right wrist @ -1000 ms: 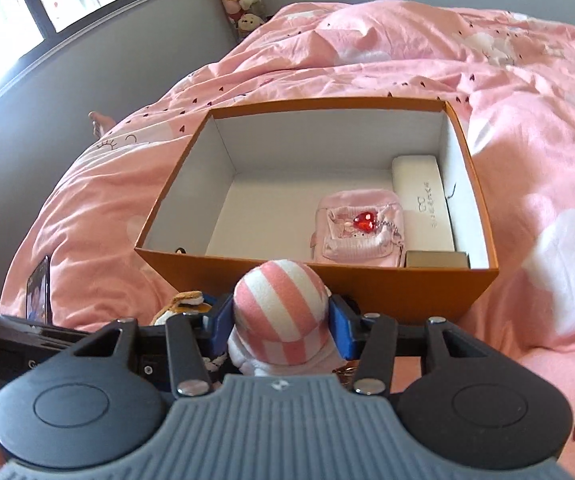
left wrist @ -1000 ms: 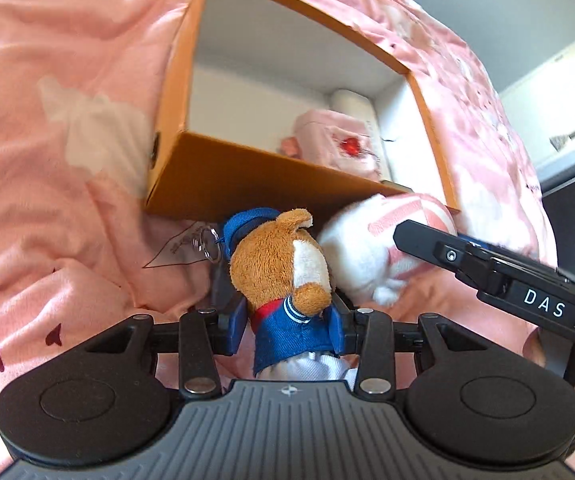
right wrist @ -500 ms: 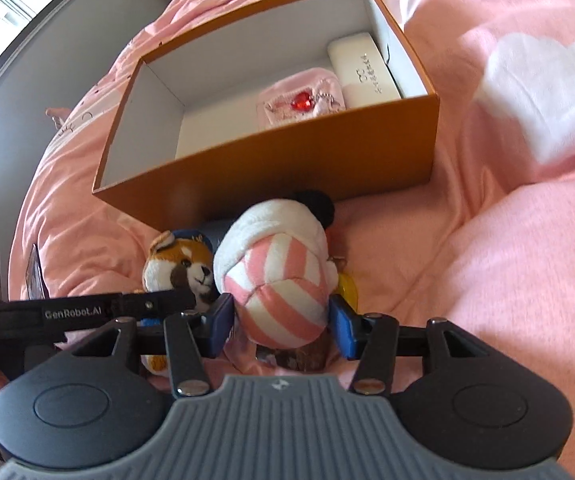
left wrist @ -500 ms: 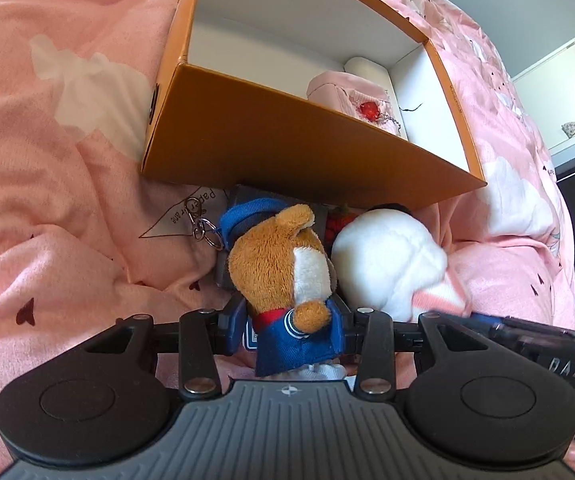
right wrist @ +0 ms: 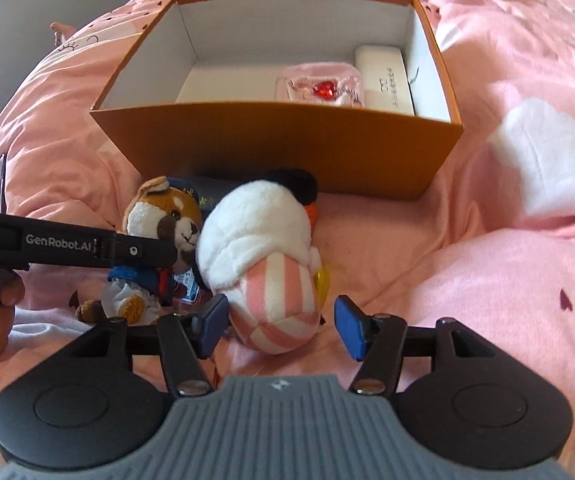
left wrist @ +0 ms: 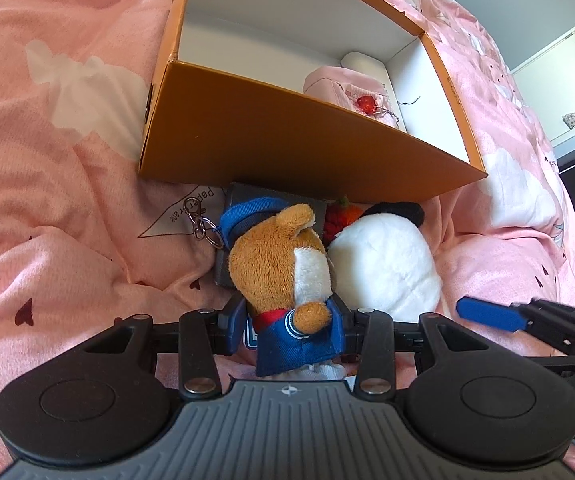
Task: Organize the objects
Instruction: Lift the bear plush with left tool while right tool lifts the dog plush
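The striped plush (right wrist: 271,276) now lies freed on the bed between the right gripper's (right wrist: 281,326) newly widened jaws, outside the orange box (right wrist: 287,148), while the left gripper (left wrist: 293,322) still clamps the bear plush (left wrist: 283,268).

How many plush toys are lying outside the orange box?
2 at least. The brown bear plush sits between the left gripper fingers; the white striped plush lies beside it, before the box. Others may be hidden.
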Demonstrator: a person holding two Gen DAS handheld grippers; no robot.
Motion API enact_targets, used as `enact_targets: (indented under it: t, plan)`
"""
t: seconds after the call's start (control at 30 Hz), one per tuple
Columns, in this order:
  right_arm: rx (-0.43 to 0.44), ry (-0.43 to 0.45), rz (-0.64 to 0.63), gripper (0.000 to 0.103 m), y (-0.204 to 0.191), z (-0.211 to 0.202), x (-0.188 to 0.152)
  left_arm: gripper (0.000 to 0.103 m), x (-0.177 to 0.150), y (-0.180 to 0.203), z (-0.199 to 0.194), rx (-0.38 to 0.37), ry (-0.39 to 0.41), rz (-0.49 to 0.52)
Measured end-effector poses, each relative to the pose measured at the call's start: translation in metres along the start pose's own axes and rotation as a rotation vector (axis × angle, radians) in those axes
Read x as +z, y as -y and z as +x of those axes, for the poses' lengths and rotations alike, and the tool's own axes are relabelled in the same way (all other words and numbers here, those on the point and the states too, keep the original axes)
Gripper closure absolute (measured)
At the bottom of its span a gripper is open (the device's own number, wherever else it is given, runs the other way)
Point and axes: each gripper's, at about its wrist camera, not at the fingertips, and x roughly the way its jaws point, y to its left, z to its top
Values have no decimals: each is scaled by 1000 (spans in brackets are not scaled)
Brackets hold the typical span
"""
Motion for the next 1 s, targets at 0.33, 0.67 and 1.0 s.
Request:
enact_targets:
  t: [0.33,0.67,1.0]
  plan:
    - [-23,73,-316,54,-44,4,14,57,1,-6,-3,20,16,-9]
    - [-133,46,-593,38,-77,24,5,57,3,-13,-3,6,6,-19]
    - [-241,12,-703,27,-85,52,3,56,3,-14,-2,6,3,-13]
